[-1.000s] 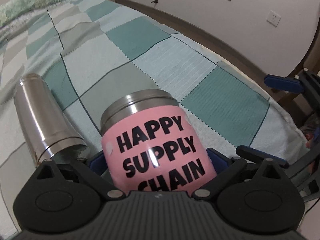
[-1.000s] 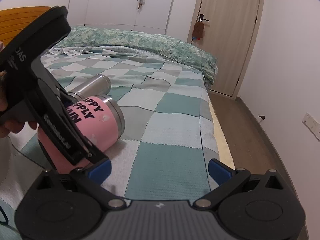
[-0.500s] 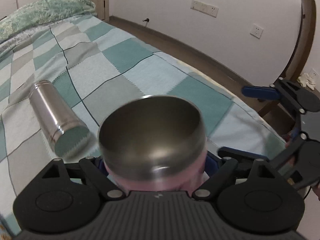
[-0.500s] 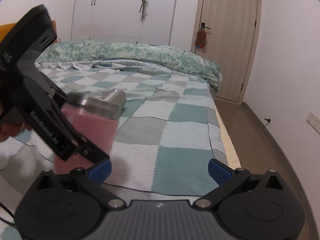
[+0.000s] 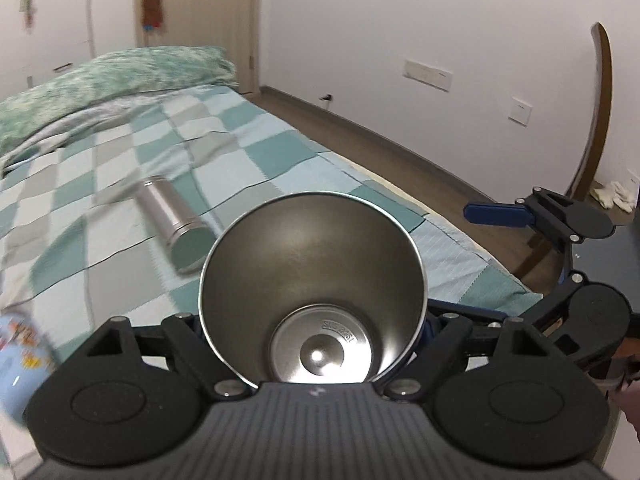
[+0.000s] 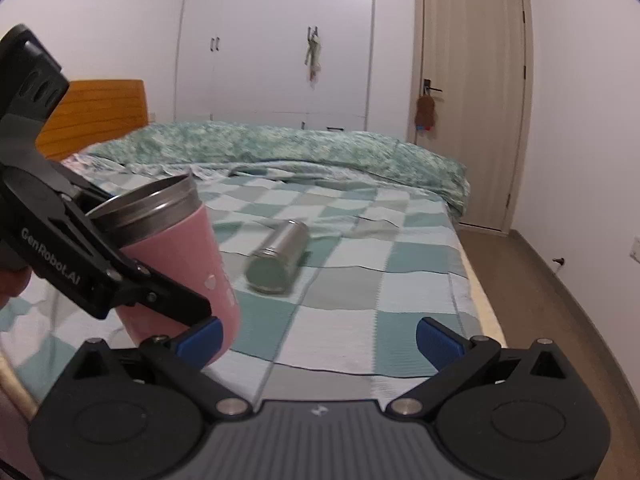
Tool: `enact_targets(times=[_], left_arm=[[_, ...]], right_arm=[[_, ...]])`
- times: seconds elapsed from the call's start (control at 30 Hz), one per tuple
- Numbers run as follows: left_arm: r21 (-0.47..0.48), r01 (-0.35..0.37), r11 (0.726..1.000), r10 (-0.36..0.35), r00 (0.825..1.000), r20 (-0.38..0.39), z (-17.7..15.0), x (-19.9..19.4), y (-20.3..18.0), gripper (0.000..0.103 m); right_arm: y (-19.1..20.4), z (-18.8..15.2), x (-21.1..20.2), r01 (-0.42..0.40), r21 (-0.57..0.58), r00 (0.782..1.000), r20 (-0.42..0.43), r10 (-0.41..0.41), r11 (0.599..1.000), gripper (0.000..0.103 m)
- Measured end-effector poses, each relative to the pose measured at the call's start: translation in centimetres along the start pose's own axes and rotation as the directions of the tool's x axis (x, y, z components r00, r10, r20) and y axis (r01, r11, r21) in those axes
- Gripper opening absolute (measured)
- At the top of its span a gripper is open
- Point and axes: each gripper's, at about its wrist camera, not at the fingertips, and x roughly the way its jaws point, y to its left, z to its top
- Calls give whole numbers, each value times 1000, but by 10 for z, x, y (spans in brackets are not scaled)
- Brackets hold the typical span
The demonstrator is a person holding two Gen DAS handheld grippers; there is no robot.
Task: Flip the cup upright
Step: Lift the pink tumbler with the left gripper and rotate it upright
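While our left gripper (image 6: 168, 312) clamps the pink cup (image 6: 176, 264), mouth-up but tilted above the bed (image 6: 360, 280), we should level it before lowering; our right gripper (image 6: 320, 336) hangs released.

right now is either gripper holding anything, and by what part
The left gripper holds the pink cup by its lower body, mouth tilted up. The right gripper is open, holding nothing.

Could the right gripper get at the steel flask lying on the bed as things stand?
Probably yes. The right gripper is open and empty, and the steel flask lies ahead with bare bedspread between; the pink cup sits off left.
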Motion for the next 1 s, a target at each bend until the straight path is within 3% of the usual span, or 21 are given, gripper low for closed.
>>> enact_targets(times=[0.33,0.5,0.7,1.0], left_arm=[[-94,-116,989,115,993,-8,-60,-50,-1,86],[-145,-154,977,145,987,-68,-85,-59,9,86],[-189,-168,967,117,960,-256,-99,-44,30,86],[-233,-193,953,140,965,-224,-87,-14,44,86]], right_arm=[[41,-15,-34,-96,-5,995,14,96,995,103],[58,-28,-39,-133,-11,991,-5,133,991,103],[71,-40,-38,-172,-12,985,-23,171,985,103],[72,-44,-17,-175,2,983,-48,175,985,103]])
